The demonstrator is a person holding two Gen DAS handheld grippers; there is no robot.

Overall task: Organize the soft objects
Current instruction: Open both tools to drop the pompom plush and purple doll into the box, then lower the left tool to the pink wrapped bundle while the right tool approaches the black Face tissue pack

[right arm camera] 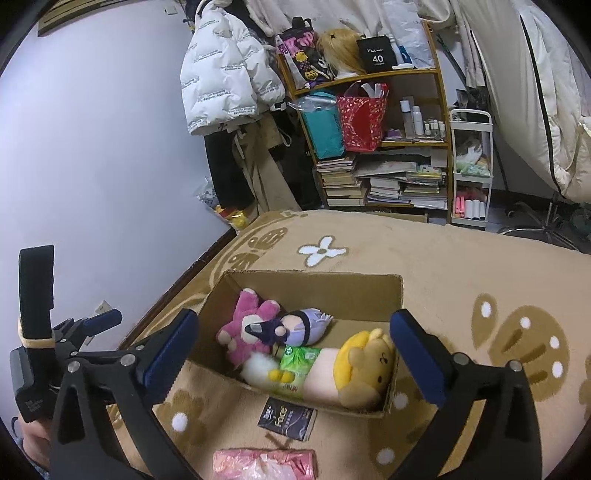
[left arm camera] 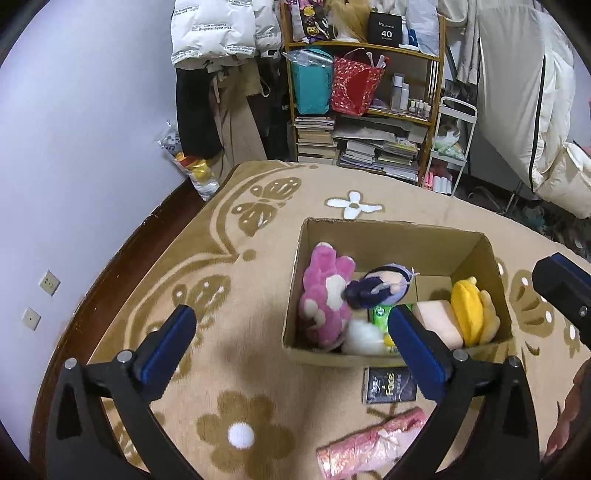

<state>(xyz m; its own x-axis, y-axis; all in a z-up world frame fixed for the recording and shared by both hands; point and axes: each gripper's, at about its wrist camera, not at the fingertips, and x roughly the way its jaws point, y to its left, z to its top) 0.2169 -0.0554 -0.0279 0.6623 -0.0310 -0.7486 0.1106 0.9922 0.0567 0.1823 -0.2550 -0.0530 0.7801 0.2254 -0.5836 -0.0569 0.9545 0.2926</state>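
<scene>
An open cardboard box [left arm camera: 391, 226] [right arm camera: 314, 277] stands on a beige flowered blanket [left arm camera: 236, 295]. Inside it lie a pink plush [left arm camera: 325, 291] [right arm camera: 251, 325], a purple-haired doll [left arm camera: 380, 286] [right arm camera: 295, 326], a white plush [left arm camera: 362, 338], a green tissue pack [right arm camera: 299, 360], a peach cushion [left arm camera: 437, 321] and a yellow bear [left arm camera: 469, 310] [right arm camera: 369, 365]. In front of the box lie a black tissue pack [left arm camera: 389, 384] [right arm camera: 288, 417] and a pink shiny bag [left arm camera: 369, 443] [right arm camera: 266, 463]. My left gripper [left arm camera: 291, 317] hovers open over the box's near left corner. My right gripper [right arm camera: 295, 317] is open above the box, holding nothing.
A wooden shelf [left arm camera: 362, 110] with books and bags stands behind the blanket, beside hanging jackets [left arm camera: 210, 33] and a white cart [left arm camera: 450, 147]. A pale wall [left arm camera: 92, 147] and a dark wooden edge [left arm camera: 122, 258] run along the left. A hand [left arm camera: 569, 424] shows at the right.
</scene>
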